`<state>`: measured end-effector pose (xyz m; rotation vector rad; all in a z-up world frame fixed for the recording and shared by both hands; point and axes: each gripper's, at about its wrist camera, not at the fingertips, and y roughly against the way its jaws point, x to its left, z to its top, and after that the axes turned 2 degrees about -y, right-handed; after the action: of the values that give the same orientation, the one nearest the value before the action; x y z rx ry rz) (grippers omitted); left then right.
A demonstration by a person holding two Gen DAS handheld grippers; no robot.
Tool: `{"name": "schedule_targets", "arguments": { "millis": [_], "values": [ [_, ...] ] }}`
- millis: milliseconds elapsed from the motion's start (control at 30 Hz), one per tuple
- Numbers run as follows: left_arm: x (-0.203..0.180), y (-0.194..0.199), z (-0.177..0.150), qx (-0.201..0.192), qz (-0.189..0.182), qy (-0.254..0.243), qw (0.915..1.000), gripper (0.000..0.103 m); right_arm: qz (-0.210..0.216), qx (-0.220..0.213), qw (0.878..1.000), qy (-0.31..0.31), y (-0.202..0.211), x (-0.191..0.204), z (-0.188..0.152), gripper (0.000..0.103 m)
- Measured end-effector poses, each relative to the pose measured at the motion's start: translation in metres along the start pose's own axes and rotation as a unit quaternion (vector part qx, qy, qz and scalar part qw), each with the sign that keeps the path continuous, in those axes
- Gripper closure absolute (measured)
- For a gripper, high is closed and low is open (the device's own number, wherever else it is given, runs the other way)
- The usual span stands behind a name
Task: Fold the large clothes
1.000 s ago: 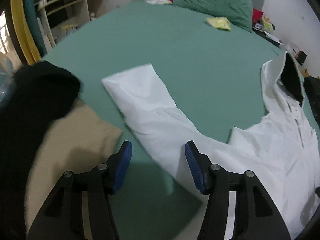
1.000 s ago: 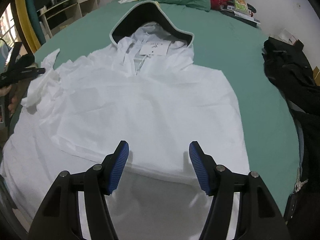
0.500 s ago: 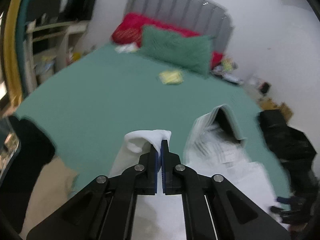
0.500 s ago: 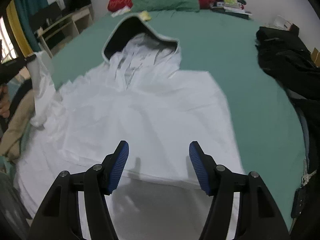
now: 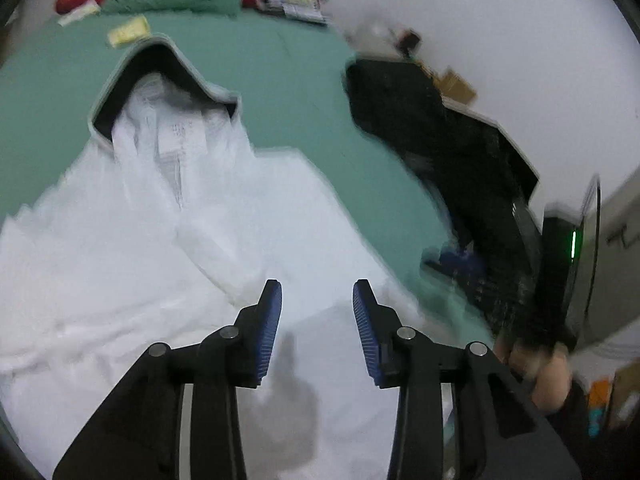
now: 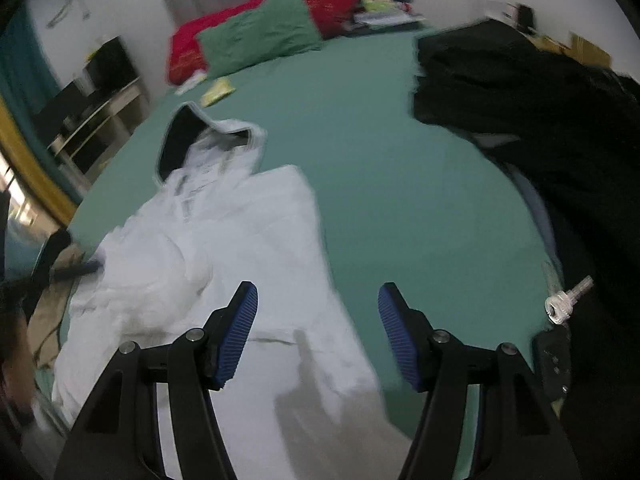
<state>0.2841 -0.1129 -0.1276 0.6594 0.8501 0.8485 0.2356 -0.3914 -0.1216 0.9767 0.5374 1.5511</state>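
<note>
A white hooded jacket (image 5: 152,240) lies flat on the green bed (image 5: 280,80), hood with dark lining (image 5: 160,68) pointing away. A sleeve is folded across its chest. My left gripper (image 5: 317,320) is open and empty just above the jacket's lower middle. In the right wrist view the same jacket (image 6: 240,240) lies to the left; my right gripper (image 6: 318,332) is open and empty over its right hem edge. The left gripper's blue tip (image 6: 76,268) shows at the jacket's left side.
Black clothes (image 6: 540,120) are piled along the bed's right side, with a key (image 6: 566,300) near them. Green and red pillows (image 6: 260,40) lie at the headboard. A yellow item (image 6: 218,88) lies near the hood. A beige cloth (image 6: 48,312) is at the left.
My left gripper carried the sleeve across the jacket, let it go and opened. My right gripper swung to the right, toward the jacket's right edge, still open.
</note>
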Motion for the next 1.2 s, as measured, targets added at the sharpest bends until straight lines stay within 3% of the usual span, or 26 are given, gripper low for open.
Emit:
{"name": "schedule_targets", "arguments": {
  "millis": [167,267,333,500,633,667,700,733,767,1000,1100,1200],
  "values": [
    [0.06,0.048,-0.042,-0.01,0.077,-0.016,0.9969,0.063,0.006,0.006,1.0,0.002,-0.01,0.003,-0.005,0.04],
    [0.103,0.078,-0.054,-0.035,0.146,-0.006,0.9887,0.063,0.014,0.021,0.999,0.033,-0.028,0.031,-0.013,0.04],
    [0.142,0.089,-0.057,-0.055,0.172,0.02,0.9833,0.063,0.046,0.029,0.997,0.062,-0.042,0.062,-0.014,0.04],
    [0.195,0.084,-0.059,-0.061,0.138,0.092,0.9842,0.063,0.071,0.046,0.984,0.158,-0.091,0.154,-0.001,0.04],
    [0.207,0.064,-0.065,-0.042,0.106,0.092,0.9892,0.063,0.051,0.074,0.976,0.2,-0.138,0.194,0.01,0.044],
    [0.208,0.05,-0.069,-0.023,0.1,0.095,0.9902,0.063,0.053,0.083,0.974,0.203,-0.146,0.198,0.011,0.058],
    [0.208,0.044,-0.072,-0.007,0.097,0.097,0.9906,0.063,0.058,0.098,0.972,0.207,-0.157,0.2,0.013,0.081],
    [0.206,0.04,-0.076,0.003,0.094,0.095,0.991,0.063,0.055,0.106,0.971,0.208,-0.161,0.199,0.013,0.097],
    [0.202,0.039,-0.078,0.003,0.098,0.085,0.9915,0.063,0.053,0.107,0.97,0.214,-0.162,0.197,0.014,0.101],
    [0.198,0.044,-0.09,0.0,0.104,0.077,0.9916,0.063,0.031,0.019,0.978,0.205,-0.078,0.138,0.022,0.101],
    [0.194,0.047,-0.093,0.003,0.108,0.077,0.9912,0.063,0.015,0.025,0.984,0.173,-0.054,0.089,0.0,0.101],
    [0.19,0.051,-0.095,0.008,0.111,0.08,0.9906,0.063,0.009,0.062,0.992,0.107,-0.048,0.037,-0.028,0.1]
  ]
}}
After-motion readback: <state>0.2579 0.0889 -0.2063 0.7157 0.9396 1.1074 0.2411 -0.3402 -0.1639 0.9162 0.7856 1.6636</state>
